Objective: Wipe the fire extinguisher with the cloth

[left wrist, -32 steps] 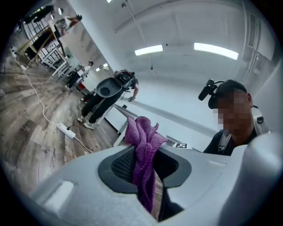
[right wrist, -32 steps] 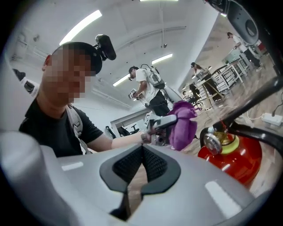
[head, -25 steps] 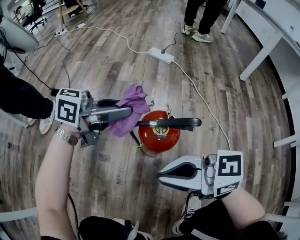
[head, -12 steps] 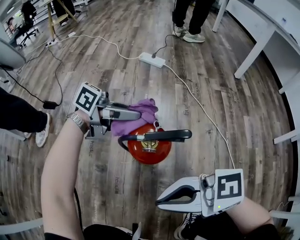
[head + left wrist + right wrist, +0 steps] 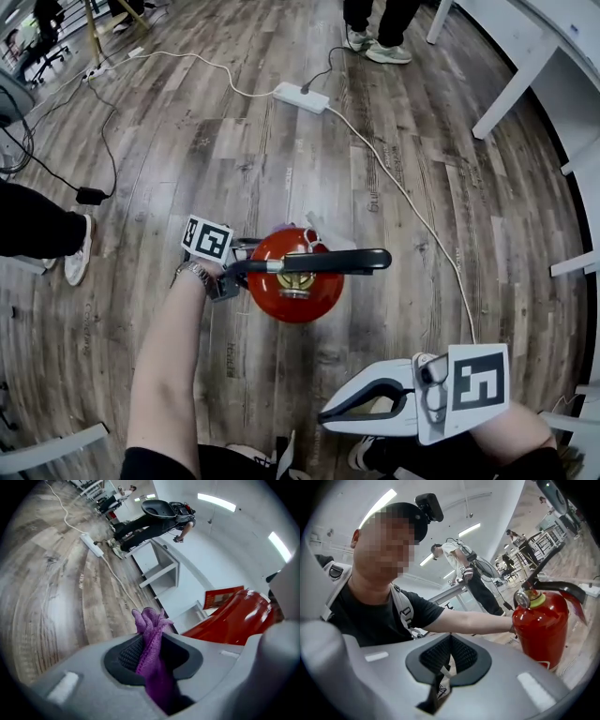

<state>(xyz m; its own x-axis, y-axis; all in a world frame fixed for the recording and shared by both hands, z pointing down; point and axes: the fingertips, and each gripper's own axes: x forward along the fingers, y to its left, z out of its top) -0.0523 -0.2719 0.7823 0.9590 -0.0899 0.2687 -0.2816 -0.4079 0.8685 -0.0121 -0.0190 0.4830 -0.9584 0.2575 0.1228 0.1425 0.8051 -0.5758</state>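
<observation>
A red fire extinguisher (image 5: pixel 298 286) with a black handle (image 5: pixel 323 261) stands upright on the wooden floor. My left gripper (image 5: pixel 242 270) is low against its left side, its jaws partly hidden behind the tank. In the left gripper view that gripper (image 5: pixel 154 648) is shut on a purple cloth (image 5: pixel 149 629), and the red tank (image 5: pixel 234 618) is close on the right. The cloth does not show in the head view. My right gripper (image 5: pixel 328 412) is shut and empty, held back near my body. The extinguisher (image 5: pixel 543 625) stands beyond that gripper's (image 5: pixel 449 644) closed jaws.
A white power strip (image 5: pixel 300 97) with its cable (image 5: pixel 412 211) lies on the floor beyond the extinguisher. A standing person's feet (image 5: pixel 380 49) are at the top. White table legs (image 5: pixel 516 89) stand at the right. A shoe (image 5: pixel 75 251) and a black adapter (image 5: pixel 90 196) are at the left.
My left gripper has dropped with the cloth from above the extinguisher's top to its left side, where the cloth is now hidden in the head view. The right gripper has barely moved.
</observation>
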